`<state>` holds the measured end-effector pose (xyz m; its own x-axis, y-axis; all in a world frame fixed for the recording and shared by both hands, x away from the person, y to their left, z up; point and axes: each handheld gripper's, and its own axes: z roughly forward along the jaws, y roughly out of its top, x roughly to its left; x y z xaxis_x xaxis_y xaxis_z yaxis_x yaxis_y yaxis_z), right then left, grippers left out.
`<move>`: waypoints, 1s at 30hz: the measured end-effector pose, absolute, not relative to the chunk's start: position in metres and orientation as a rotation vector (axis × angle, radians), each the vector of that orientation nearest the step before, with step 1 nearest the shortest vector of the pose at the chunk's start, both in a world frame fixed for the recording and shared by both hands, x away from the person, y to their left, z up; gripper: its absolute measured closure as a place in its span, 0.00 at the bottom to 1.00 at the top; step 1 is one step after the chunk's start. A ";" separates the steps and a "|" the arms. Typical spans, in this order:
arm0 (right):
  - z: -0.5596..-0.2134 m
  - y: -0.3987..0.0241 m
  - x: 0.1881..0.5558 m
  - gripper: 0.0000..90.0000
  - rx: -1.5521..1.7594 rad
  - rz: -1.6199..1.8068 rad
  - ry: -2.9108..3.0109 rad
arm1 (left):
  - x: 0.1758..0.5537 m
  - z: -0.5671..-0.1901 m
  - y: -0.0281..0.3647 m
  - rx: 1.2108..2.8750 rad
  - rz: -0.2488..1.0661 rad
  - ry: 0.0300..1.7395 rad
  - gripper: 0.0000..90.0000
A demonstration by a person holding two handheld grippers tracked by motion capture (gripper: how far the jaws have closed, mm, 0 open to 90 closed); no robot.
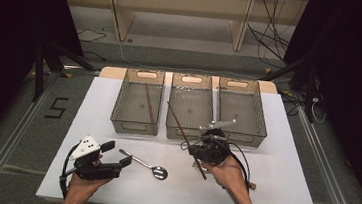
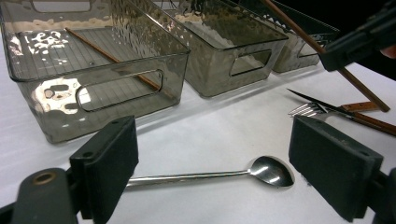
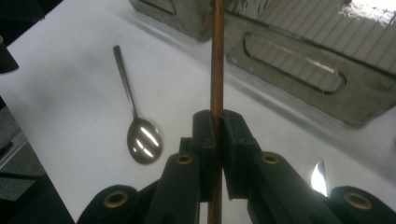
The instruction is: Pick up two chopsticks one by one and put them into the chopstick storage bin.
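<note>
Right claw pinches a thin brown wooden chopstick, held slanted above the white tabletop before the middle smoky clear plastic bin. Left claw rests spread beside a shiny steel spoon; another chopstick lies in the left bin.

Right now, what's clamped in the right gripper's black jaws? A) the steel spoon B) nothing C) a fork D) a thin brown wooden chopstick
D: in the right gripper view, the right gripper has its jaws pressed shut on a thin brown wooden chopstick, while the steel spoon lies untouched on the white table.
</note>
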<state>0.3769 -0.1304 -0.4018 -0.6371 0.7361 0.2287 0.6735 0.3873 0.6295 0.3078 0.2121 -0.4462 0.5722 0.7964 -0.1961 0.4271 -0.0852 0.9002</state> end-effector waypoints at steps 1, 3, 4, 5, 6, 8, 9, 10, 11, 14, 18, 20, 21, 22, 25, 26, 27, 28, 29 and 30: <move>-0.401 -0.129 0.379 0.95 1.294 1.091 2.539 | 0.308 -0.446 0.212 1.712 0.422 1.023 0.17; -0.399 -0.125 0.383 0.95 1.292 1.098 2.541 | 0.308 -0.446 0.212 1.712 0.424 1.022 0.17; -0.398 -0.123 0.385 0.95 1.288 1.098 2.539 | 0.308 -0.446 0.212 1.713 0.423 1.023 0.17; -0.397 -0.121 0.387 0.95 1.288 1.101 2.539 | 0.308 -0.446 0.212 1.714 0.424 1.022 0.17; -0.397 -0.120 0.390 0.95 1.288 1.109 2.540 | 0.308 -0.446 0.212 1.715 0.424 1.021 0.17; -0.395 -0.115 0.395 0.95 1.297 1.119 2.535 | 0.308 -0.446 0.212 1.713 0.424 1.020 0.17; -0.395 -0.114 0.397 0.95 1.298 1.123 2.534 | 0.308 -0.446 0.212 1.712 0.424 1.020 0.17; -0.394 -0.113 0.400 0.95 1.302 1.124 2.533 | 0.308 -0.446 0.212 1.712 0.424 1.020 0.17; -0.393 -0.111 0.402 0.95 1.301 1.125 2.531 | 0.308 -0.446 0.212 1.710 0.424 1.022 0.17; -0.391 -0.105 0.409 0.95 1.305 1.131 2.529 | 0.308 -0.446 0.213 1.709 0.424 1.022 0.17; -0.388 -0.096 0.418 0.95 1.307 1.139 2.523 | 0.308 -0.445 0.213 1.712 0.424 1.021 0.17; -0.386 -0.092 0.422 0.95 1.307 1.149 2.523 | 0.308 -0.445 0.213 1.709 0.424 1.022 0.17; -0.386 -0.090 0.424 0.95 1.303 1.152 2.522 | 0.308 -0.445 0.213 1.709 0.424 1.021 0.17; -0.385 -0.087 0.427 0.95 1.306 1.152 2.521 | 0.308 -0.446 0.213 1.709 0.424 1.021 0.17; -0.385 -0.080 0.434 0.95 1.309 1.158 2.520 | 0.308 -0.445 0.213 1.710 0.423 1.020 0.17; -0.384 -0.077 0.437 0.95 1.316 1.161 2.519 | 0.308 -0.445 0.213 1.710 0.421 1.021 0.17; -0.384 -0.075 0.439 0.95 1.317 1.164 2.518 | 0.308 -0.445 0.213 1.709 0.422 1.021 0.17; -0.383 -0.072 0.442 0.95 1.321 1.169 2.515 | 0.307 -0.445 0.213 1.709 0.423 1.021 0.17; -0.383 -0.070 0.444 0.95 1.322 1.173 2.514 | 0.307 -0.445 0.213 1.709 0.423 1.021 0.17; -0.382 -0.068 0.447 0.95 1.326 1.172 2.512 | 0.307 -0.445 0.213 1.708 0.422 1.020 0.17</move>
<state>0.4467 -0.0681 -0.3824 -0.6253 0.7312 0.2725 0.6786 0.3372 0.6525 0.3073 0.2131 -0.4449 0.5735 0.7952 -0.1969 0.4238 -0.0823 0.9020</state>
